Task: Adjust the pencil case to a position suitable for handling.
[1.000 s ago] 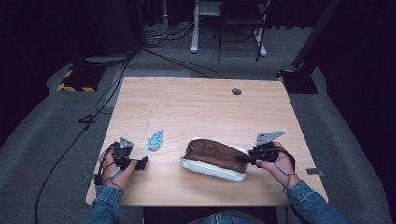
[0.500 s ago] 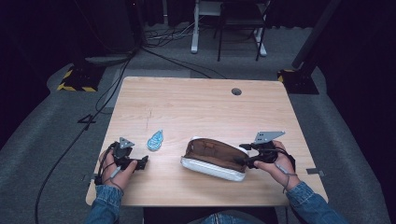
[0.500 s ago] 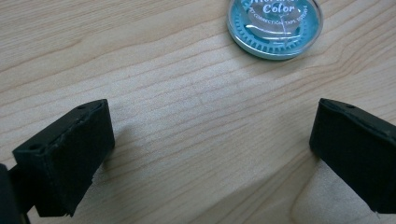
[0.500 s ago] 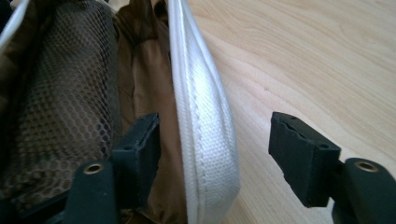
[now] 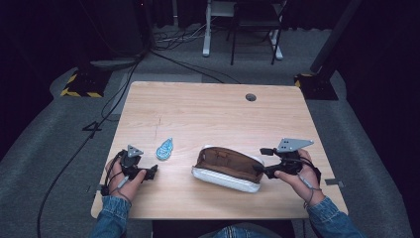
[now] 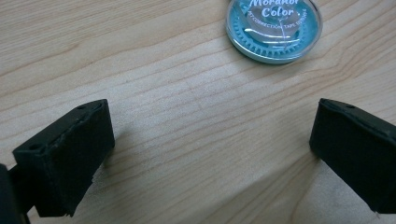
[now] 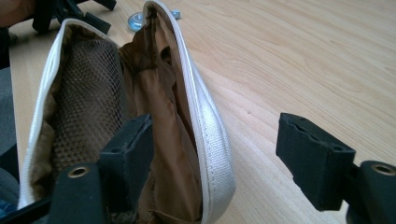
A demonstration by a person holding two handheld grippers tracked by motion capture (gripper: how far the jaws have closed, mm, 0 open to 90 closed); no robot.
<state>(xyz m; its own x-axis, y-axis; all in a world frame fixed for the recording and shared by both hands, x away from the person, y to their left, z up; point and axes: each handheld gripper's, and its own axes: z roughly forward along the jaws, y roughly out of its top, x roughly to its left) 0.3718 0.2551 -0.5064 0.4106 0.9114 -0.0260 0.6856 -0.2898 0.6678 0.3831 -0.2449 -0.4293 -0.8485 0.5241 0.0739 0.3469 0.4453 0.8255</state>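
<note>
An open white pouch (image 5: pixel 227 168) with brown lining lies at the table's front middle. My right gripper (image 5: pixel 258 168) is at its right end, and its jaws have just been opening. In the right gripper view the pouch (image 7: pixel 84 102) gapes. My right gripper (image 7: pixel 217 140) is open astride the white rim, one jaw inside over the lining and the other outside over bare wood, neither pressing. A blue correction tape (image 5: pixel 165 148) lies left of the pouch. My left gripper (image 5: pixel 148 172) rests just in front of it. In its own view my left gripper (image 6: pixel 212 130) is open over wood, the tape (image 6: pixel 274 28) beyond.
The wooden table (image 5: pixel 208 114) has a round cable hole (image 5: pixel 250 97) near its far right. Beyond the far edge the dark floor holds cables (image 5: pixel 173 44) and a white desk frame (image 5: pixel 237 29).
The right gripper's jaws have gone from shut at the pouch's right end to wide apart, and that hand has lifted a little. The left hand, the pouch and the tape have stayed put.
</note>
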